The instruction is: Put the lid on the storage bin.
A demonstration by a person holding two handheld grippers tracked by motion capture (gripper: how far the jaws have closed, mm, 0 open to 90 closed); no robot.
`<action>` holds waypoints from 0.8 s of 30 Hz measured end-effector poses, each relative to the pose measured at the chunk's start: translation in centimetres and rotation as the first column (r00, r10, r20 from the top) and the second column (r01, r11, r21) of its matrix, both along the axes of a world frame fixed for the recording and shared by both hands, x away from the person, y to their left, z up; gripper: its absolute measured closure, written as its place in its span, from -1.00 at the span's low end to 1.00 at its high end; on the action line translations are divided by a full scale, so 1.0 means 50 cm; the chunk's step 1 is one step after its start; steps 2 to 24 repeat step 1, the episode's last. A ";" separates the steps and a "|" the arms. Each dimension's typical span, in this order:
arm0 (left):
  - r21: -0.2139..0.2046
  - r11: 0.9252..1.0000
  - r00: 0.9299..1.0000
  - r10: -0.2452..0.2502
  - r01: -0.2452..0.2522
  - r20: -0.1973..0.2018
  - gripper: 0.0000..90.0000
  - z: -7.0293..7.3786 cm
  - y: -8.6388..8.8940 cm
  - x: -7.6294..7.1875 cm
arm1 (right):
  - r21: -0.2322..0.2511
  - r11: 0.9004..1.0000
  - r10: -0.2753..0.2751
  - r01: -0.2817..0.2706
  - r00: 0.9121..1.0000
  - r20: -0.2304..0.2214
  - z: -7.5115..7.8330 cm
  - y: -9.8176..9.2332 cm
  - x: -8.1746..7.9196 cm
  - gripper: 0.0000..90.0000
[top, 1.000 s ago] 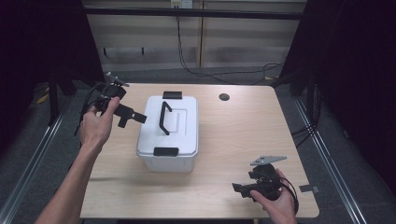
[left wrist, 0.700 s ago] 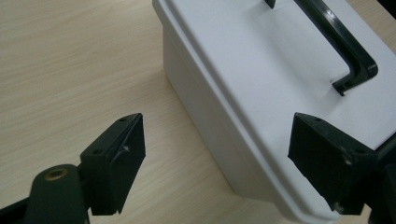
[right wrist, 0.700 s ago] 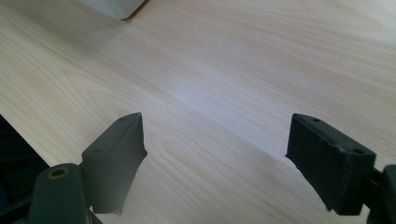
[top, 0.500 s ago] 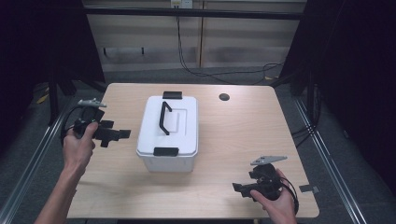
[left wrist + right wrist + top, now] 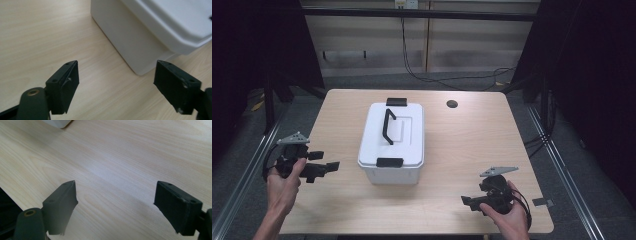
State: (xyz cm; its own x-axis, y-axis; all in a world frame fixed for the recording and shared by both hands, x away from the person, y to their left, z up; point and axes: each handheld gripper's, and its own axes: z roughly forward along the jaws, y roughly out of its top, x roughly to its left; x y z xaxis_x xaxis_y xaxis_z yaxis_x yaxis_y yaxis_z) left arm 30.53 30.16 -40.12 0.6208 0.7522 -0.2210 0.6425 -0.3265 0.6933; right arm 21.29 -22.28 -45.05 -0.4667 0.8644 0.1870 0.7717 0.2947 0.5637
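Note:
A white lidded box [image 5: 393, 141] with a black handle [image 5: 388, 125] and black end latches stands in the middle of the wooden table [image 5: 472, 145]. My left gripper [image 5: 326, 168] is open, low over the table's left edge, its jaws pointing right at the box's near left corner [image 5: 140, 47]. In the left gripper view [image 5: 116, 85] nothing lies between the jaws. My right gripper [image 5: 468, 201] is open at the front right of the table, pointing left. Its own view [image 5: 115, 206] has bare wood between the jaws and a box corner [image 5: 56, 123] far off.
A round dark cable hole [image 5: 452, 104] sits at the table's back right. A grey tab [image 5: 542, 202] lies at the right front edge. Metal rails run along both sides of the table, with cables on the floor behind.
My left gripper has moved from beside the box's upper left down toward me to the table's front left, staying open. The right gripper has stayed put.

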 end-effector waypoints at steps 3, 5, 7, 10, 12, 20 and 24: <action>0.013 1.000 1.000 -0.012 0.012 -0.010 -0.54 -0.005 0.000 0.000 | 0.002 1.000 -0.001 0.001 1.000 -0.004 0.000 -0.001 0.000 -0.62; 0.013 1.000 1.000 -0.012 0.012 -0.010 -0.54 -0.005 0.000 0.000 | 0.002 1.000 -0.001 0.001 1.000 -0.004 0.000 -0.001 0.000 -0.62; 0.013 1.000 1.000 -0.012 0.012 -0.010 -0.54 -0.005 0.000 0.000 | 0.002 1.000 -0.001 0.001 1.000 -0.004 0.000 -0.001 0.000 -0.62; 0.013 1.000 1.000 -0.012 0.012 -0.010 -0.54 -0.005 0.000 0.000 | 0.002 1.000 -0.001 0.001 1.000 -0.004 0.000 -0.001 0.000 -0.62; 0.013 1.000 1.000 -0.012 0.012 -0.010 -0.54 -0.005 0.000 0.000 | 0.002 1.000 -0.001 0.001 1.000 -0.004 0.000 -0.001 0.000 -0.62; 0.013 1.000 1.000 -0.012 0.012 -0.010 -0.54 -0.005 0.000 0.000 | 0.002 1.000 -0.001 0.001 1.000 -0.004 0.000 -0.001 0.000 -0.62; 0.013 1.000 1.000 -0.012 0.012 -0.010 -0.54 -0.005 0.000 0.000 | 0.002 1.000 -0.001 0.001 1.000 -0.004 0.000 -0.001 0.000 -0.62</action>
